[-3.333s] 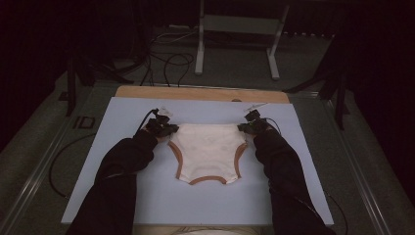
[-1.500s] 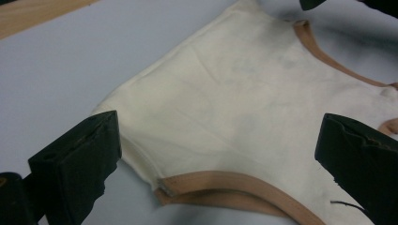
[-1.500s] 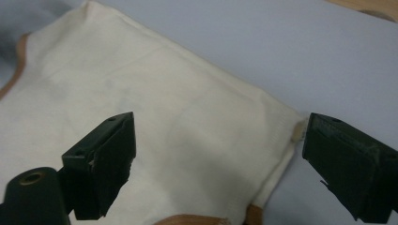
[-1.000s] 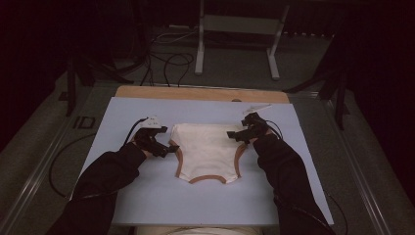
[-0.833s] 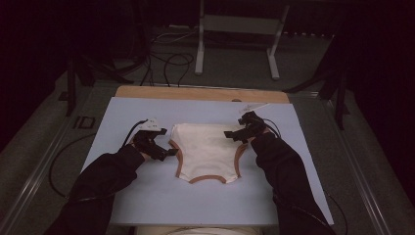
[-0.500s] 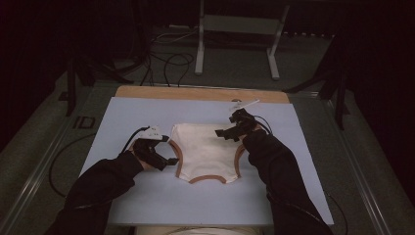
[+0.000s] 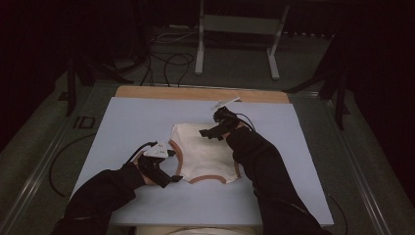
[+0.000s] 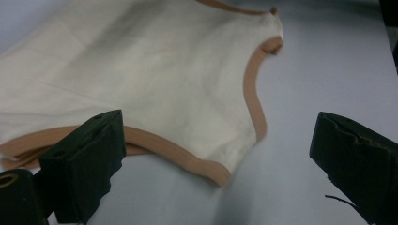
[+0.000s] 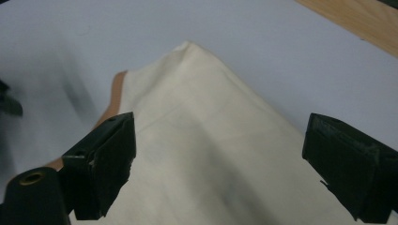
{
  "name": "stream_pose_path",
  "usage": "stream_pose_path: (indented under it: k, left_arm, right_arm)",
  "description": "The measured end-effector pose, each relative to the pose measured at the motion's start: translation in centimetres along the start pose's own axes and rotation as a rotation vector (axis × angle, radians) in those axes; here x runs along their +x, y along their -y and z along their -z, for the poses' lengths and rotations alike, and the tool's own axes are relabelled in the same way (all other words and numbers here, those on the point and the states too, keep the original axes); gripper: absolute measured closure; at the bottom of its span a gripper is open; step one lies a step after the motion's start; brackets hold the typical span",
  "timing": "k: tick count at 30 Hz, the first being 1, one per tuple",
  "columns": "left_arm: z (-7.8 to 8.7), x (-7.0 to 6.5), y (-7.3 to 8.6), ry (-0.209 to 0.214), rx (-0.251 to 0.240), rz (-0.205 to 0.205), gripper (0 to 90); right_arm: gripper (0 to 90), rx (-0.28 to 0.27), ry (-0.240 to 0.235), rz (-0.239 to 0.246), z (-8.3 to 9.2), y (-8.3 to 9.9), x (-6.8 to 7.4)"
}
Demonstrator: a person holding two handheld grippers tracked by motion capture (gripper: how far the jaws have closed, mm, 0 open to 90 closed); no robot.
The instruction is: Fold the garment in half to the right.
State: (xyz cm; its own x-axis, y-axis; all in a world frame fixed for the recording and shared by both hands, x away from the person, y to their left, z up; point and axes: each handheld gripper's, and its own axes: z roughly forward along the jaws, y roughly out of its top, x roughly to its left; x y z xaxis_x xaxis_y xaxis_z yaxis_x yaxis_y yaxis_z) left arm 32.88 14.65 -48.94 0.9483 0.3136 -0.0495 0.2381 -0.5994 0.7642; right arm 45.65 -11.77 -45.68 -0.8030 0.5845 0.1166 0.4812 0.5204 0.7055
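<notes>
A pale blue board point(image 7: 147, 122) is lying on the table, with a strip of bare wood point(image 7: 195, 93) showing along its far edge. Beyond it, the room is sitting in near darkness; a metal stand point(image 7: 235, 29) and loose cables point(image 7: 166, 63) are resting on the grey floor.

The cream garment point(image 7: 203, 152), trimmed in tan, is lying flat near the middle of the board. Its broad straight edge is facing away from the person and its narrow end is pointing toward the person, so its long axis is running near to far.

The left gripper point(image 7: 164, 174) is hovering at the garment's near left corner, jaws spread wide, gripping nothing. The right gripper point(image 7: 210, 132) is hovering over the far edge, jaws likewise wide apart and empty.
</notes>
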Motion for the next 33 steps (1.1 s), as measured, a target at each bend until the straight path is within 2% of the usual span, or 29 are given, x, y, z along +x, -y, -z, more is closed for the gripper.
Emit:
stream_pose_path:
  k: [3,6,8,9,11,13,15,19,20,22,24,26,29,33]
  left_arm:
    - [-0.4,-0.2,0.2,0.027,0.022,-0.013,5.8]
    - [-1.0,-0.4,0.3,0.039,0.053,-0.05,8.4]
    - [-1.3,-0.5,0.3,0.04,0.072,-0.077,10.6]
    - [-1.3,-0.5,0.3,0.04,0.072,-0.077,12.4]
    - [-1.7,-0.3,0.1,0.036,0.089,-0.111,15.2]
    - [-2.1,-0.3,0.0,0.038,0.096,-0.114,16.2]
    - [-2.5,-0.3,0.0,0.039,0.107,-0.141,17.8]
    - [-3.2,-0.1,-0.2,0.048,0.145,-0.183,19.3]
    - [-3.4,0.0,-0.2,0.043,0.158,-0.205,19.7]
    - [-3.7,0.2,-0.3,0.04,0.171,-0.211,21.4]
    - [-4.0,0.4,-0.3,0.04,0.192,-0.237,22.4]
    - [-4.2,0.5,-0.2,0.042,0.181,-0.233,24.4]
    - [-4.3,0.7,-0.4,0.037,0.188,-0.252,28.9]
    - [-4.6,0.9,-0.9,0.003,0.191,-0.261,35.5]
  right_arm:
    - [10.2,0.009,-0.01,0.01,-0.8,-0.3,0.3]
    - [10.2,0.02,-0.02,0.007,-1.6,-0.6,0.7]
    - [10.2,0.027,-0.031,0.012,-2.0,-0.8,0.9]
    - [10.2,0.027,-0.031,0.012,-2.0,-0.8,0.9]
    - [10.3,0.038,-0.039,0.014,-2.7,-0.9,1.2]
    - [10.3,0.043,-0.044,0.016,-3.0,-0.9,1.3]
    - [10.3,0.046,-0.049,0.013,-3.2,-1.0,1.4]
    - [10.3,0.053,-0.054,0.02,-3.7,-1.0,1.5]
    - [10.3,0.055,-0.055,0.018,-3.7,-1.1,1.5]
    - [10.3,0.058,-0.057,0.016,-3.9,-1.2,1.6]
    - [10.3,0.06,-0.059,0.008,-4.0,-1.3,1.6]
    - [10.3,0.058,-0.063,0.01,-4.1,-1.4,1.5]
    - [10.3,0.061,-0.065,0.009,-4.3,-1.4,1.5]
    - [10.3,0.065,-0.069,0.004,-4.5,-1.4,1.4]
